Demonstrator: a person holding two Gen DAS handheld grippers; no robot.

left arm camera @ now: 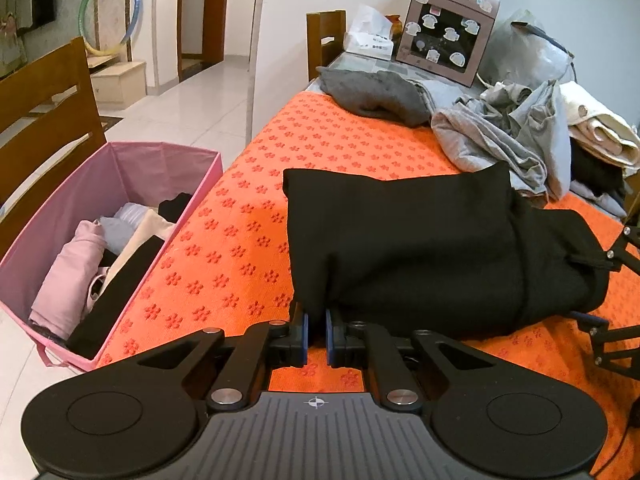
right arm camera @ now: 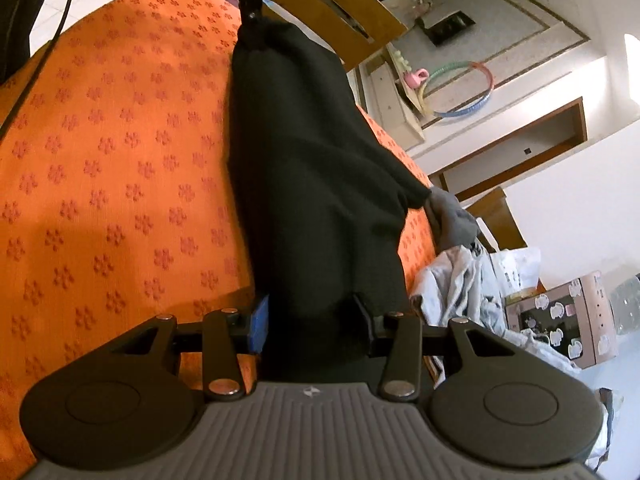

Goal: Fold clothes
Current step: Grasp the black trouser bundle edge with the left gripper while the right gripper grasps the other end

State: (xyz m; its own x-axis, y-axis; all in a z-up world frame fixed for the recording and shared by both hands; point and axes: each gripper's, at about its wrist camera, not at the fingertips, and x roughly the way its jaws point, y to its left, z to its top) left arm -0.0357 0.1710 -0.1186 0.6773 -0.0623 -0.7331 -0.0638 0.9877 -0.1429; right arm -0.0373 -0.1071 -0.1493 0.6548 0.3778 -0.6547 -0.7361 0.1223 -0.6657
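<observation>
A black garment (left arm camera: 420, 248) lies folded in a thick bundle on the orange flower-patterned mat (left arm camera: 240, 240). My left gripper (left arm camera: 316, 328) is shut on its near left corner, with the blue pads pinching the cloth. At the bundle's right end the right gripper (left arm camera: 596, 292) reaches in from the edge of the left wrist view. In the right wrist view the black garment (right arm camera: 312, 160) fills the gap between the fingers of my right gripper (right arm camera: 316, 324), which press on the thick fold. The left gripper (right arm camera: 250, 12) holds the far end there.
A pink fabric box (left arm camera: 120, 184) with folded clothes stands left of the table by a wooden chair (left arm camera: 44, 104). A dark grey garment (left arm camera: 376, 94), a heap of light grey clothes (left arm camera: 500, 132) and a stickered cardboard box (left arm camera: 448, 36) sit at the far end.
</observation>
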